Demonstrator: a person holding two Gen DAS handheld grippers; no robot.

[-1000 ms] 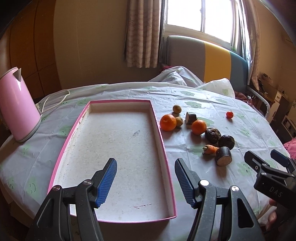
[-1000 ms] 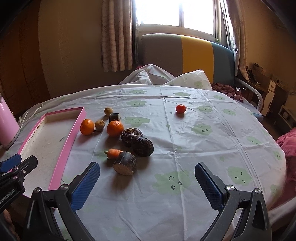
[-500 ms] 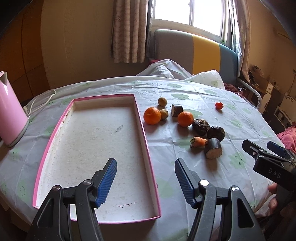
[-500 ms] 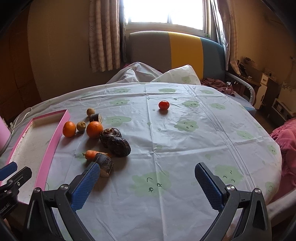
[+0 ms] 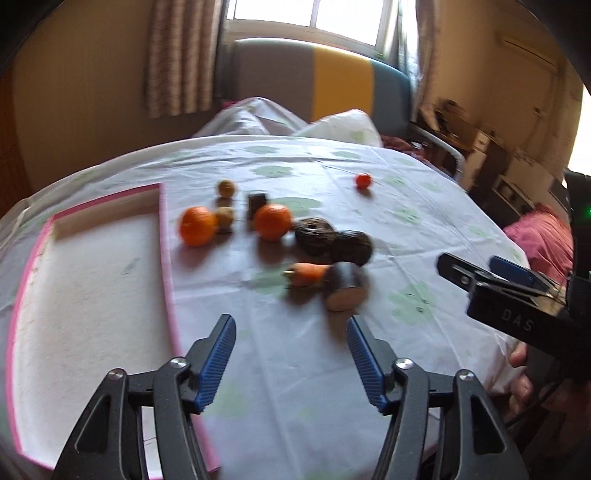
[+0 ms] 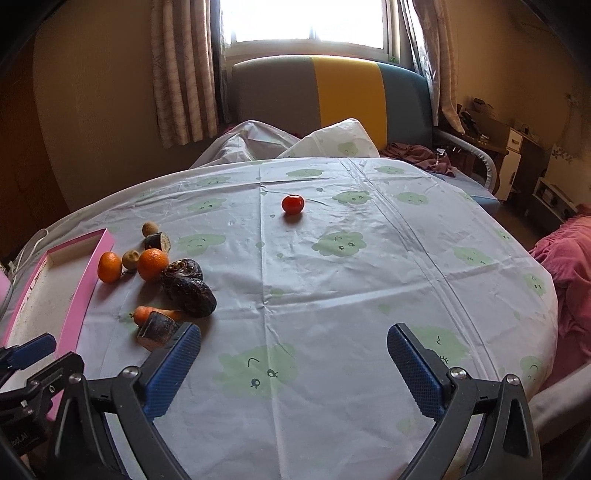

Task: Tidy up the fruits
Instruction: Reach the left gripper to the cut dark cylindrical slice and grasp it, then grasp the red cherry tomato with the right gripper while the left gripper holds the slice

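glossy plastic tablecloth [image 6: 332,295] — matt pink tray [image 5: 92,295]

I was working in somebody's home, a lived-in room. A round table [image 6: 332,295] wore a plastic cloth printed with green clouds. Beyond it stood a striped sofa [image 6: 332,92] under a curtained window [image 6: 306,22], with a small cabinet [image 6: 513,162] and pink bedding [image 6: 569,266] at the right.

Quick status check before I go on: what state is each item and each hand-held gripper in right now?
Left hand-held gripper: open, holding nothing.
Right hand-held gripper: open, holding nothing.
Pink tray: no fruit in the part shown.
Two oranges: on the cloth beside the tray.
Red tomato: alone, apart from the cluster.
Carrot: lying on its side.
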